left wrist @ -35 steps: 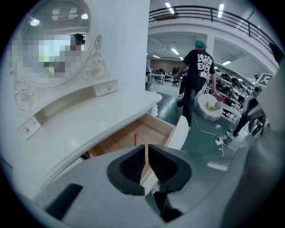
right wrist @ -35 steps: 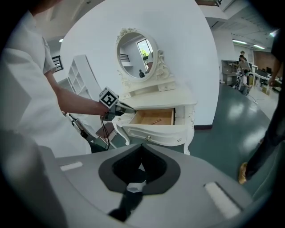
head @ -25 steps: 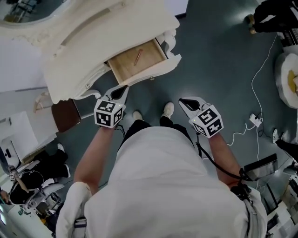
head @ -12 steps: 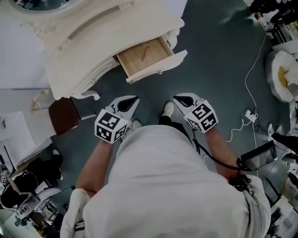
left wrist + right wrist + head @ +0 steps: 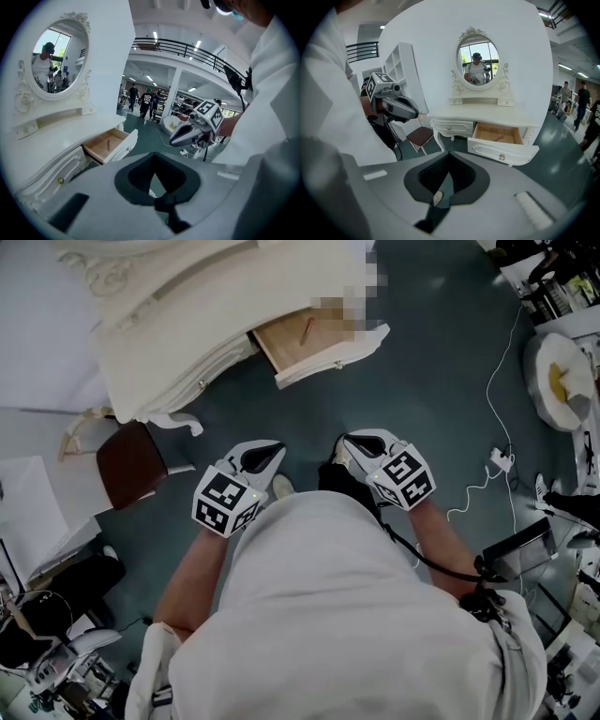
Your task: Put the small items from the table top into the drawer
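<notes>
The white dressing table (image 5: 187,306) stands at the upper left of the head view, its wooden drawer (image 5: 298,341) pulled open. A thin reddish stick (image 5: 307,331) lies inside the drawer (image 5: 498,133). I make out no small items on the table top (image 5: 487,112). My left gripper (image 5: 272,448) and right gripper (image 5: 345,442) hang side by side over the floor in front of the person's body, well short of the drawer. Both have their jaws together and hold nothing. The left gripper view shows the right gripper (image 5: 190,133); the right gripper view shows the left gripper (image 5: 401,107).
A brown stool (image 5: 131,463) sits left of the table. An oval mirror (image 5: 477,65) tops the table. A white cable and plug (image 5: 497,465) lie on the green floor at right. Several people stand in the hall behind (image 5: 146,101). Equipment crowds the right edge (image 5: 562,381).
The person has backed away from the table, so the drawer now sits farther from both grippers. The grippers have drawn closer together and nearer the body; both stay shut.
</notes>
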`<action>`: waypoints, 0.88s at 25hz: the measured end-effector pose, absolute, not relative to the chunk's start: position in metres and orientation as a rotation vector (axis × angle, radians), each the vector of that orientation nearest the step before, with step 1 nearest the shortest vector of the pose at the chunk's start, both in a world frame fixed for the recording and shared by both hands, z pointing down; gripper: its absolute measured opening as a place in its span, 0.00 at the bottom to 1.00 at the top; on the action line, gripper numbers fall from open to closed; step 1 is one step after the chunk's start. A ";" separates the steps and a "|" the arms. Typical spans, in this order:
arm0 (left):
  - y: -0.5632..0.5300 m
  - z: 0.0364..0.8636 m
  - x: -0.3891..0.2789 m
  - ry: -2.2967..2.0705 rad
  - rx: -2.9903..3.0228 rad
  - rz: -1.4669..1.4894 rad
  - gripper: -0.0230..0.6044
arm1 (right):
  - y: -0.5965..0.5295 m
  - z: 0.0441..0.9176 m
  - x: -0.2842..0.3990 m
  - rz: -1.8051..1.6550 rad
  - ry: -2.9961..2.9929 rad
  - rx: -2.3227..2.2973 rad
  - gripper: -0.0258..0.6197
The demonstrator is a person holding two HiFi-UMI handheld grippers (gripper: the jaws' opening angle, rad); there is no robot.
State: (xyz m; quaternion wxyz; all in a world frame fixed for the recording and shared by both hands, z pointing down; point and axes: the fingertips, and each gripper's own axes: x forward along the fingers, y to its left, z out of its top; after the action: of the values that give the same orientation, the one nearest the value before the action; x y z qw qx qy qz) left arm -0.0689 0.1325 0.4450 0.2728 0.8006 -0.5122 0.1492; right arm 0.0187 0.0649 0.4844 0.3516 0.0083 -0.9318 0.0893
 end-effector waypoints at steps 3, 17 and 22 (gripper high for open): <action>0.163 0.445 -0.071 -1.380 2.166 0.396 0.04 | 0.098 0.483 0.015 0.210 -2.418 0.019 0.04; 0.216 0.450 -0.075 -1.401 2.168 0.367 0.04 | 0.154 0.479 -0.001 0.141 -2.427 -0.019 0.04; 0.224 0.455 -0.078 -1.391 2.164 0.367 0.04 | 0.163 0.482 -0.005 0.136 -2.422 -0.026 0.04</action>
State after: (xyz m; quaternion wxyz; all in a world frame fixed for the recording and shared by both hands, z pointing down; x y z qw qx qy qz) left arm -0.0780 0.2241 0.4547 0.2680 0.8023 -0.5157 0.1361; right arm -0.0046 0.1633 0.4822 0.3501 -0.0098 -0.9352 0.0524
